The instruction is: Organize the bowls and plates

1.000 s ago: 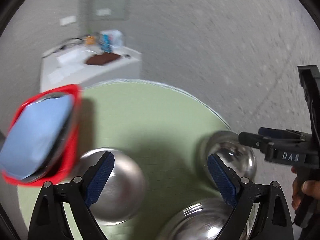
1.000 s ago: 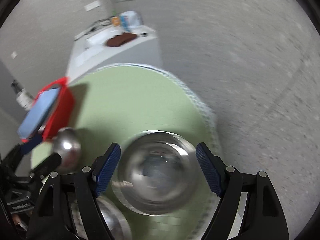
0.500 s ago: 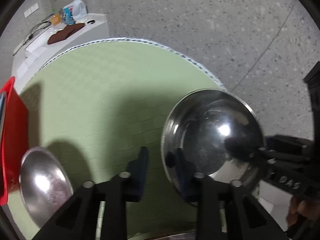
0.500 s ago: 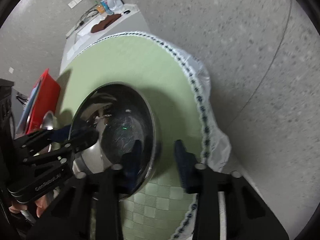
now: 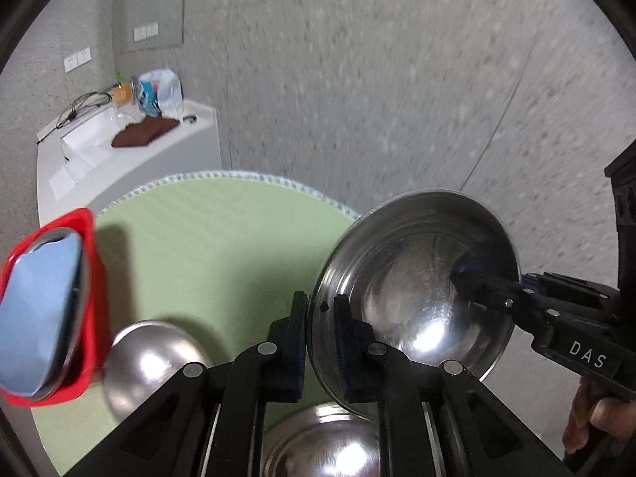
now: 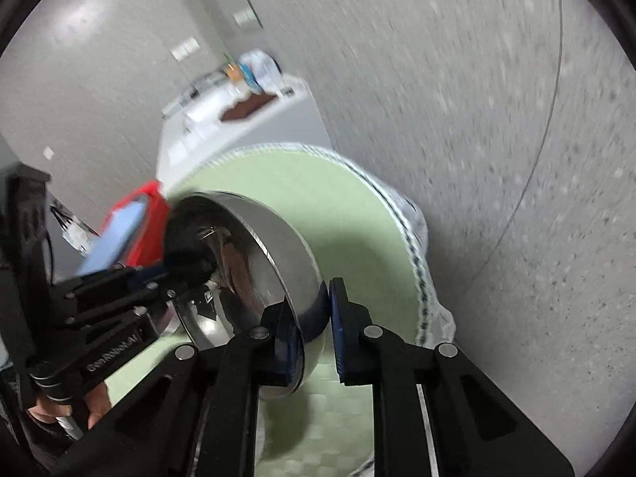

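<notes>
A steel bowl (image 5: 413, 290) is held tilted on its side above the round green table (image 5: 206, 246). My left gripper (image 5: 321, 342) is shut on the bowl's near rim. My right gripper (image 6: 314, 330) is shut on the opposite rim; it shows in the left wrist view (image 5: 489, 286) reaching into the bowl (image 6: 274, 254). An upturned steel bowl (image 5: 153, 361) sits at the table's left, another steel bowl (image 5: 326, 445) lies below my left gripper. A red rack (image 5: 89, 302) at the left edge holds a blue plate (image 5: 37, 302).
A white cabinet (image 5: 131, 159) with a brown cloth (image 5: 141, 135), bags and cables stands behind the table. Grey speckled floor surrounds the table. The tablecloth's patterned hem (image 6: 413, 246) hangs over the right edge.
Both grippers have raised the steel bowl off the table and tilted it more upright. The views swung back, bringing the red rack and cabinet into view again.
</notes>
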The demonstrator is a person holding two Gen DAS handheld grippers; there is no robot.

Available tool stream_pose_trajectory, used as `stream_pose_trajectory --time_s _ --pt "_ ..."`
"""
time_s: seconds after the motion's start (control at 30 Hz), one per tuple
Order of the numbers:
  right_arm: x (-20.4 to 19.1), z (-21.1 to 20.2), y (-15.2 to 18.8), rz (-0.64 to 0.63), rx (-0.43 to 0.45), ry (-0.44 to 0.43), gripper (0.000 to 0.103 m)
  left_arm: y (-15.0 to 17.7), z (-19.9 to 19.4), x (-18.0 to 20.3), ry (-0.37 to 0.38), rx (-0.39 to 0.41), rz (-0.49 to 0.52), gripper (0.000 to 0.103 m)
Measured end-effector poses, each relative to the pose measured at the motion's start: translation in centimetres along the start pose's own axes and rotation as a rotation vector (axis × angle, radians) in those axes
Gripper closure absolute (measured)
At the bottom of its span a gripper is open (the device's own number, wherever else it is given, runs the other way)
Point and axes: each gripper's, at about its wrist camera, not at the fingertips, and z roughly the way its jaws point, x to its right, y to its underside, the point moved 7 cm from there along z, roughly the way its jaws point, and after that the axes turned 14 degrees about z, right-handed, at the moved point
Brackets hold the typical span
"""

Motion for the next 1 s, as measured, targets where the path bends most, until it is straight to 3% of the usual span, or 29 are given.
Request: stream_pose_trajectory --time_s 0.1,0.23,0.47,0.77,1.0 --pt "-2.5 -2.4 0.9 -0.024 0.045 -0.013 0.089 1.6 -3.4 0.0 -0.003 0.033 0.006 0.094" --pt "-4.4 -3.6 3.9 -0.037 0.036 -0.006 0.089 5.8 -6.8 -0.1 0.008 0.015 0.019 0.094" --pt "-4.3 -0.9 10.3 0.016 -0.056 0.035 0.089 11.5 -7.1 0.2 0.028 -0.076 0.035 0.093" --pt "-3.1 1.4 12.2 0.065 -0.077 0.090 0.088 11.9 -4.0 0.4 0.064 -0.130 0.031 0.093" --pt "-2.7 2.1 12.2 0.051 -0.068 0.132 0.085 11.6 -2.8 -0.4 0.092 -0.118 0.008 0.091"
